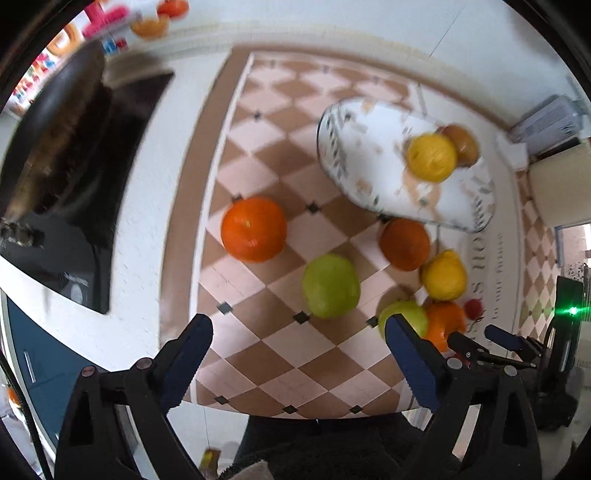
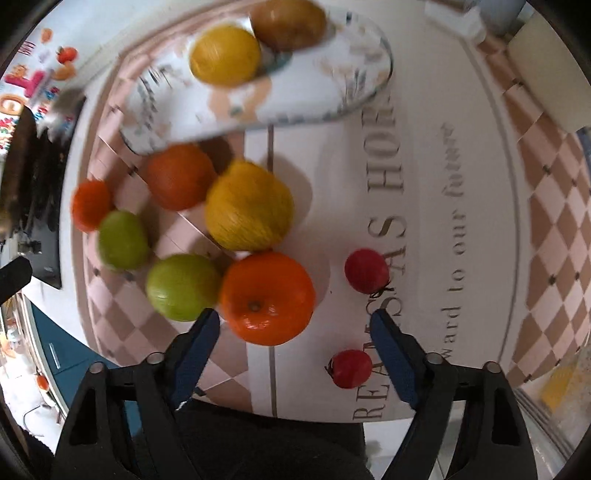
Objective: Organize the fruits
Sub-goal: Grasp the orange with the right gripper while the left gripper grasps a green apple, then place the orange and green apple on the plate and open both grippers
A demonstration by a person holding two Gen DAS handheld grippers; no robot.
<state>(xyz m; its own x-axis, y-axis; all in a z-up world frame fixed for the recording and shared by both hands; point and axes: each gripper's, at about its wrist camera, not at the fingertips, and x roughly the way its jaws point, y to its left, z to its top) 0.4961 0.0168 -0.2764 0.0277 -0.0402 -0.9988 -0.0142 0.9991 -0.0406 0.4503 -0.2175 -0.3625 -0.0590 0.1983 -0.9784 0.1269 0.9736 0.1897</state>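
The fruits lay on a checkered brown and cream mat (image 1: 280, 354) with printed words, spread over a white counter (image 1: 147, 229) beside a black stove (image 1: 70, 236) with a dark pan (image 1: 55, 122). On the mat I counted three oranges (image 2: 267, 298), two green apples (image 2: 183, 286), one yellow fruit (image 2: 249, 205) and two small red fruits (image 2: 366, 270), and the patterned oval plate (image 2: 314, 92) held one more yellow fruit (image 2: 224, 55) and one brown fruit (image 2: 288, 23). The left gripper (image 1: 299, 363) and the right gripper (image 2: 295, 349) both stood with fingers apart and grasped nothing, the right one above the nearest orange.
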